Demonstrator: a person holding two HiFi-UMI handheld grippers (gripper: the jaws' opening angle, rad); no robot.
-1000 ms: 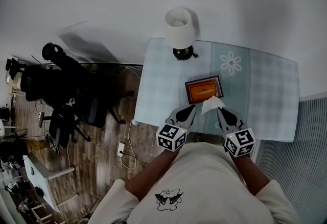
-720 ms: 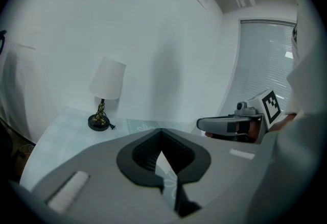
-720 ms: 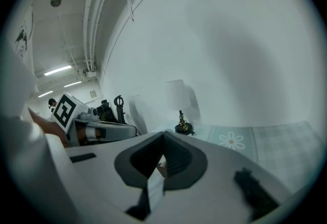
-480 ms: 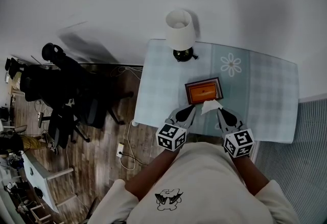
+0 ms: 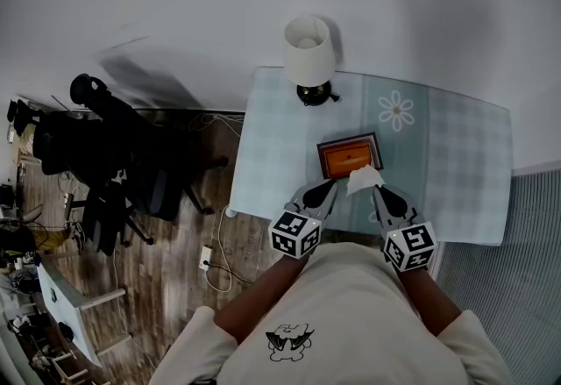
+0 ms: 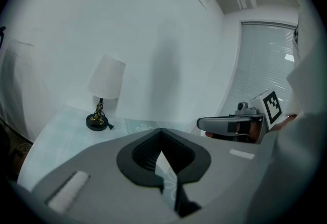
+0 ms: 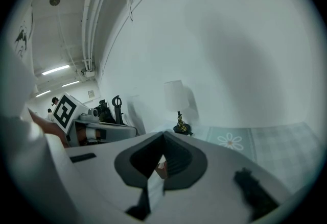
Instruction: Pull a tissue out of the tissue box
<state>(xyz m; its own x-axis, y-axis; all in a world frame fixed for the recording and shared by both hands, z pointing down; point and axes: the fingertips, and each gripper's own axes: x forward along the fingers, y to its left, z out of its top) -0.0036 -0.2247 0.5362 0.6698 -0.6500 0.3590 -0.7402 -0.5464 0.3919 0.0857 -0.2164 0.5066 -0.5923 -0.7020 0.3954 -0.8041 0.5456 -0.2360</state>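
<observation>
An orange tissue box (image 5: 348,155) with a dark rim lies on the pale checked table (image 5: 276,142). A white tissue (image 5: 364,179) stands up from the box's near edge. My right gripper (image 5: 377,191) is shut on the tissue, which shows as a white strip (image 7: 152,179) between the closed jaws in the right gripper view, with a bit of orange box behind it. My left gripper (image 5: 330,188) hangs just left of the box's near corner, jaws together with nothing in them. In the left gripper view my left gripper (image 6: 161,132) points toward the lamp.
A white-shaded lamp (image 5: 307,48) stands at the table's far left corner. A daisy print (image 5: 396,109) marks the cloth behind the box. Dark office chairs (image 5: 114,164) and cables sit on the wood floor to the left. The table's near edge runs just under both grippers.
</observation>
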